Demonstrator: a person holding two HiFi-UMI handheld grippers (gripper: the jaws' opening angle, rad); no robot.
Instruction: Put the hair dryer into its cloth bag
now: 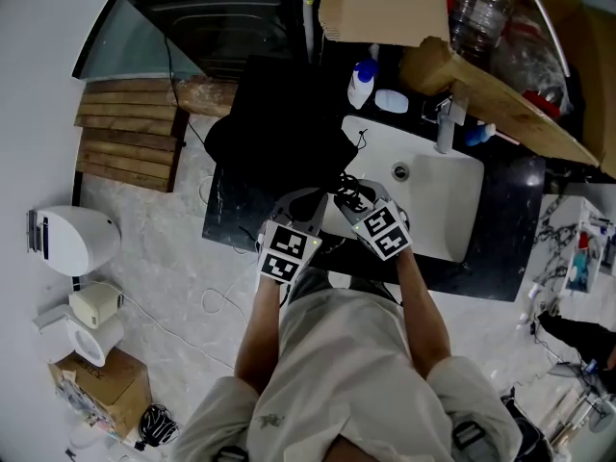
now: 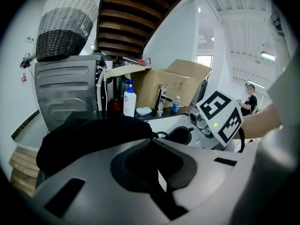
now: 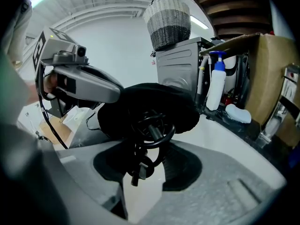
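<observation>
Head view: marker cubes cover the jaws of the left gripper [image 1: 300,203] and right gripper [image 1: 358,200], and the top edge crops the cardboard box [image 1: 380,3]. Right gripper view: the black cloth bag [image 3: 150,104] hides the hair dryer's body; only its coiled cord [image 3: 154,128] emerges. Left gripper view: the pump bottle [image 2: 130,100] label is too small to read, and the distant person [image 2: 249,100] too small to make out.

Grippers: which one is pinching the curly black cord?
The right gripper, shut on the coiled cord; the left gripper grips the black cloth bag instead.
</observation>
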